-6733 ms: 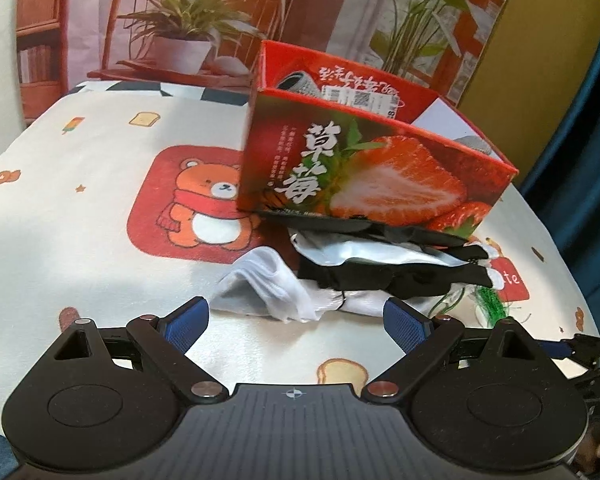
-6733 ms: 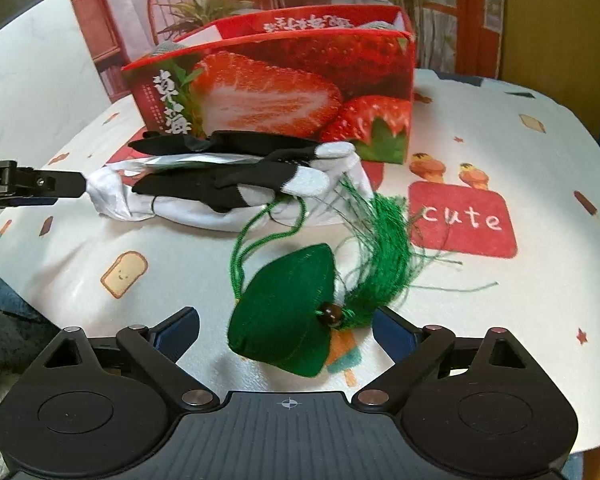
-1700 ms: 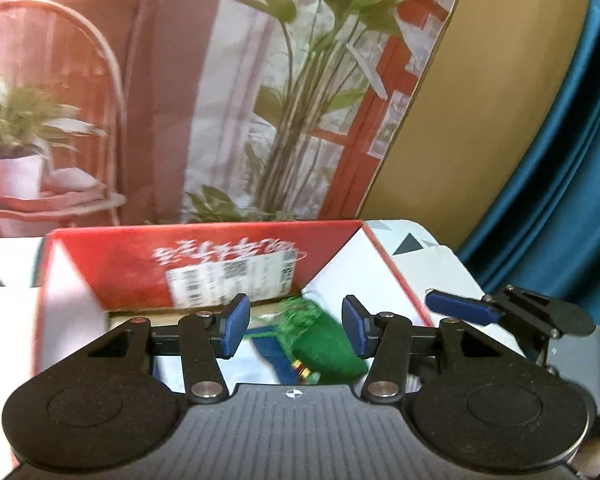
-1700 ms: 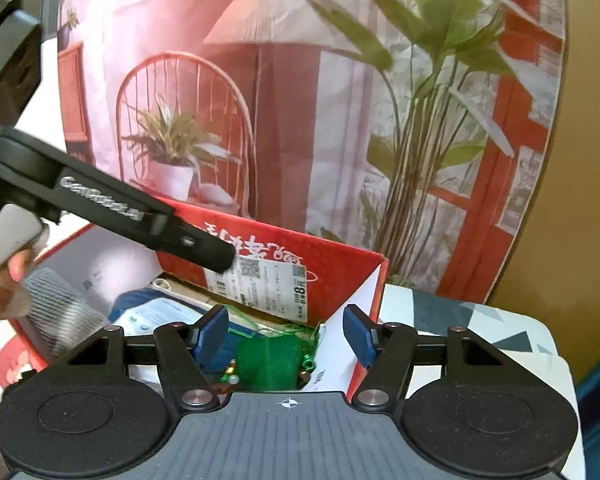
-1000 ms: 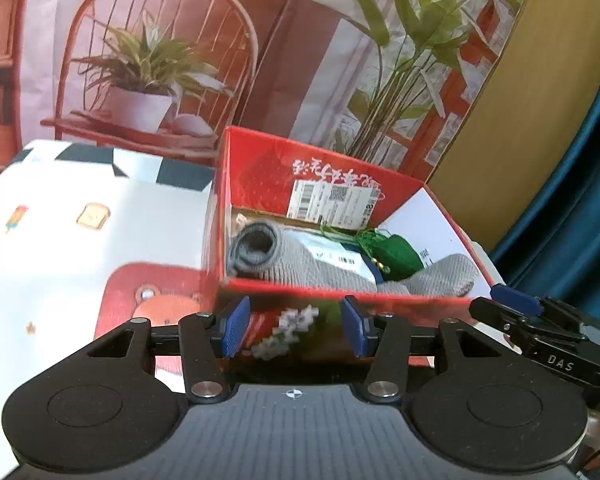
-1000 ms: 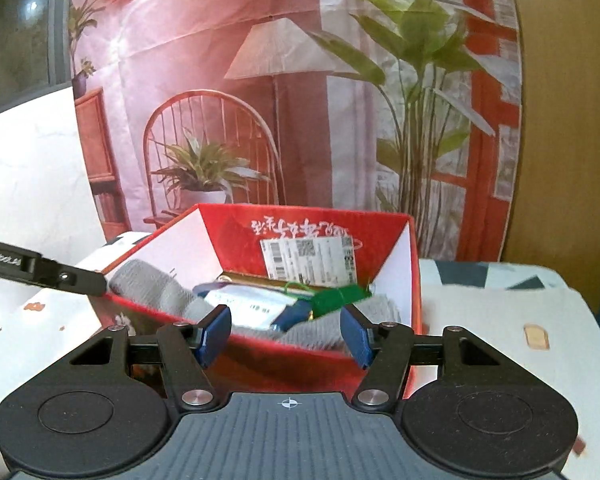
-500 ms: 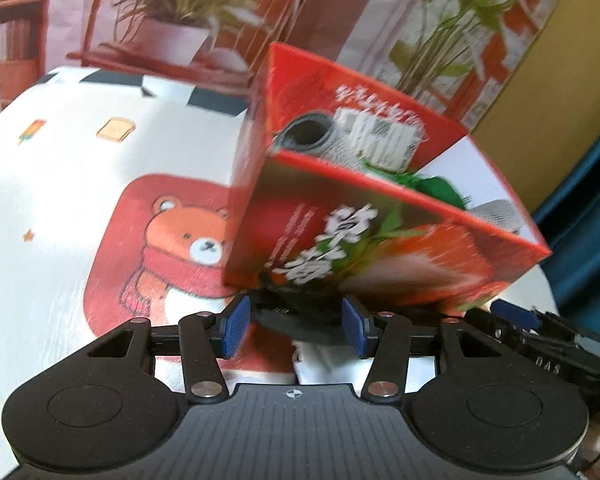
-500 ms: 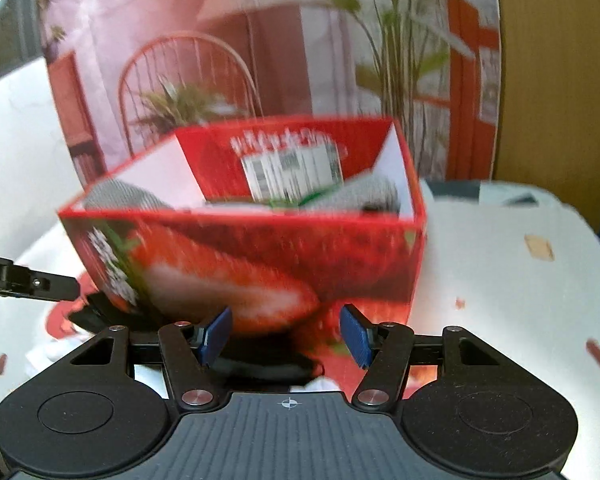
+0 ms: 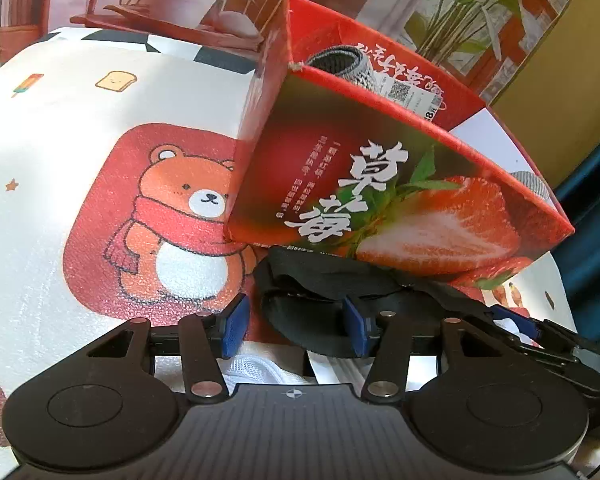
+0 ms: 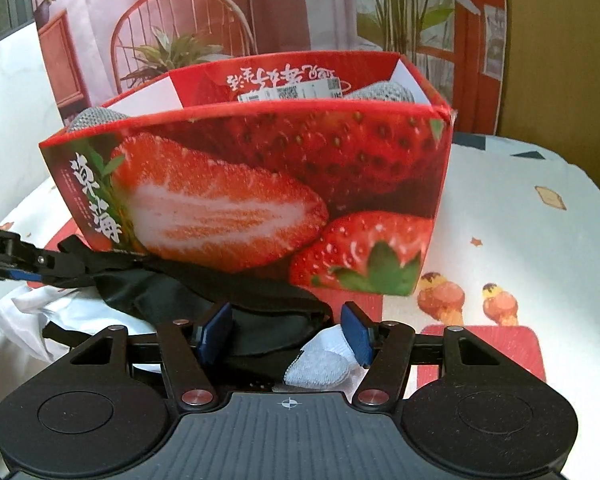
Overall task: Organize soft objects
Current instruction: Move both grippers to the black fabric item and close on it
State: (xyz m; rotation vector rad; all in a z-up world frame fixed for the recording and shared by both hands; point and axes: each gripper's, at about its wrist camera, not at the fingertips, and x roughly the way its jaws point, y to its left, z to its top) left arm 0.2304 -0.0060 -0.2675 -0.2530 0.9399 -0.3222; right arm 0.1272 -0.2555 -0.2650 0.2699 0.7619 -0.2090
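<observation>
A red strawberry box (image 9: 380, 200) (image 10: 260, 184) stands on the table, with a grey knitted piece (image 9: 340, 60) (image 10: 96, 118) showing over its rim. A black cloth (image 9: 300, 280) (image 10: 172, 292) lies against the box's front, on top of a white cloth (image 9: 260, 372) (image 10: 32, 316). My left gripper (image 9: 296, 330) is open low over the black cloth's left end, which lies between its fingers. My right gripper (image 10: 286, 334) is open over the right end, with black cloth and a white sock tip (image 10: 320, 360) between its fingers.
The tablecloth has a bear print (image 9: 180, 220) left of the box and a red patch (image 10: 480, 344) to its right. A blue curtain (image 9: 596, 200) hangs past the table's right edge. A printed backdrop with a chair and plants stands behind.
Both grippers have come down from above the box's open top to the cloth pile at its front. The green pouch that lay on the table is now out of sight.
</observation>
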